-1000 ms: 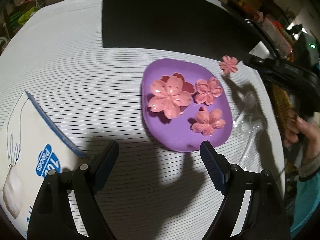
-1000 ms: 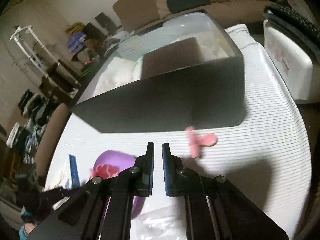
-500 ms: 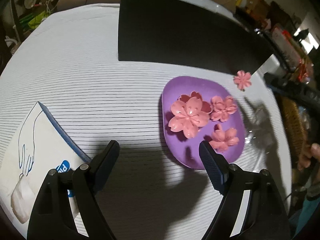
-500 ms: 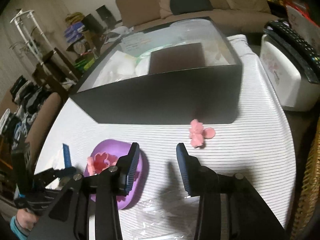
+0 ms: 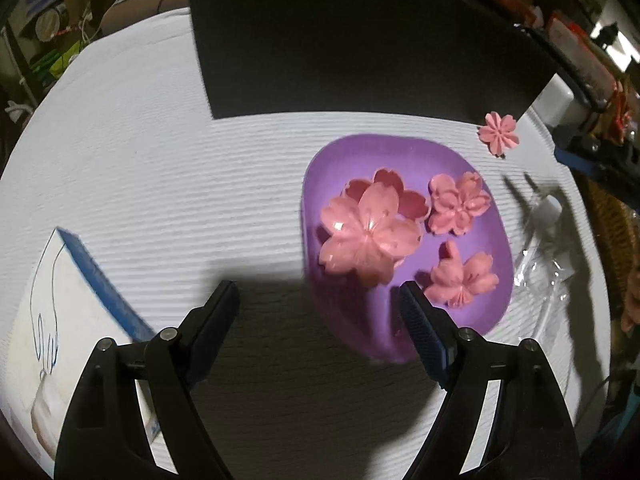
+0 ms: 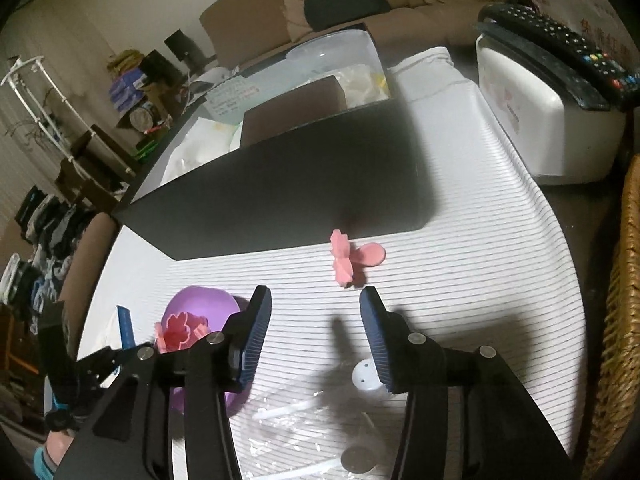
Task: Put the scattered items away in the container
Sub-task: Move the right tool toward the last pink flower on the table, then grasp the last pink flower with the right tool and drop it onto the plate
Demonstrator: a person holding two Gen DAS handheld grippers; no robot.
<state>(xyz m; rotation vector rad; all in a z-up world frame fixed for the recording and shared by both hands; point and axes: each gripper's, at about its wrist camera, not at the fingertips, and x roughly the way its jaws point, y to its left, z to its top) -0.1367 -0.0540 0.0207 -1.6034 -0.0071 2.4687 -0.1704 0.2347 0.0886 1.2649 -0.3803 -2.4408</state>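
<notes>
A purple dish (image 5: 404, 152) on the striped cloth holds several pink flower-shaped pieces (image 5: 370, 230); it also shows in the right wrist view (image 6: 200, 300). One small pink flower (image 5: 499, 133) lies loose on the cloth beside the black box (image 5: 360, 52), and it shows in the right wrist view (image 6: 348, 258) just ahead of my right gripper. My left gripper (image 5: 318, 308) is open and empty above the cloth, its right finger over the dish's near rim. My right gripper (image 6: 316, 320) is open and empty, a little short of the loose flower.
A white and blue carton (image 5: 60, 320) lies at the left. A clear plastic bag with white utensils (image 6: 320, 420) lies under my right gripper. A white box with a remote control (image 6: 548, 92) stands at the right, next to a wicker basket (image 6: 624, 320).
My right gripper has opened from shut and moved closer to the loose flower. My left gripper stayed open and shifted left, so the dish now sits further right in its view.
</notes>
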